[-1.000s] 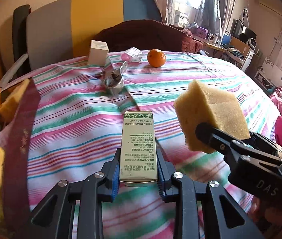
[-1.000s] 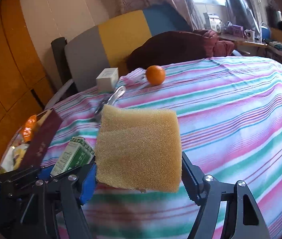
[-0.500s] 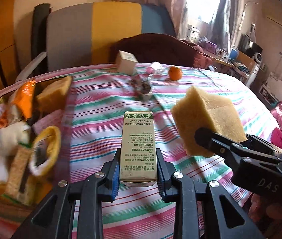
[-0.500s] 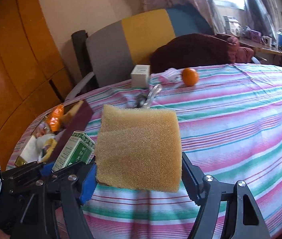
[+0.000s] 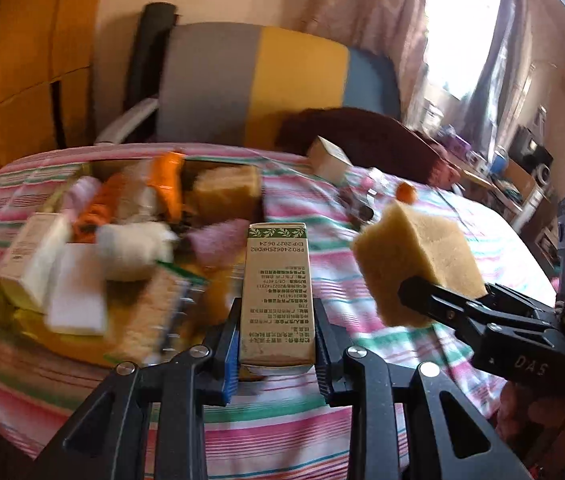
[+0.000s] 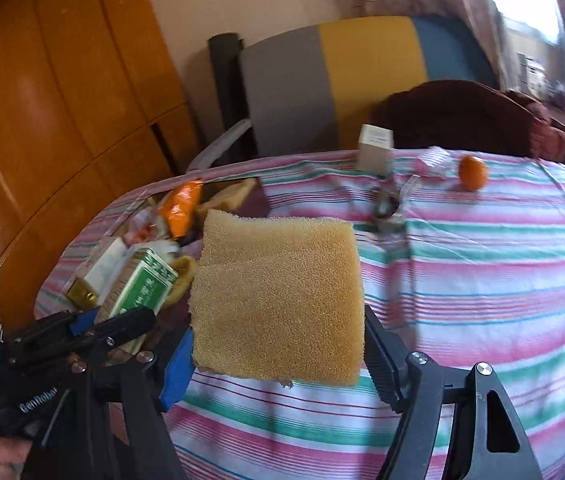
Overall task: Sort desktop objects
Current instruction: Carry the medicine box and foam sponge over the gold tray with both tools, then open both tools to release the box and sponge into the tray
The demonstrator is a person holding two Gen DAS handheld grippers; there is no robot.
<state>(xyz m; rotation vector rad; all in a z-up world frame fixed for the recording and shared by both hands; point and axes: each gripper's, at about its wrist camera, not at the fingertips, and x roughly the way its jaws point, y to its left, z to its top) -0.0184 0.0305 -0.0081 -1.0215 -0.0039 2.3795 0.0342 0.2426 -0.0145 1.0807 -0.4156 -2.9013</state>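
Over at nine o'clock in the left wrist view sits the collection tray (image 5: pixel 14 312), and it is already crowded: a white box, a pale fluffy bundle, an orange packet (image 5: pixel 168 184), and a second sponge (image 5: pixel 226 196) at its far corner. Much of it is blurred, so I won't name the rest. By the look of that pile, a good share of the sorting is done.

Now the centre. The left gripper (image 5: pixel 276 344) has its jaws clamped tight on a green-and-cream carton (image 5: pixel 276 292), held lengthwise with the printed face up, hanging above the near right edge of the tray. I'd call it the next delivery.

Moving to three o'clock, the right gripper (image 6: pixel 278 356) stands about half open, yet both pads press the sides of a yellow sponge (image 6: pixel 278 300), so it is gripping, not idle. The sponge rides clear of the striped tablecloth (image 6: pixel 502 280), just right of the carton.

Still left to collect, up at one o'clock in the right wrist view: a small white box (image 6: pixel 376 148) at the far table edge, a metal item (image 6: pixel 390 208) I cannot identify, something pink and pale beside it, and the orange fruit (image 6: pixel 473 173) furthest right. Two items in transit, roughly four waiting.
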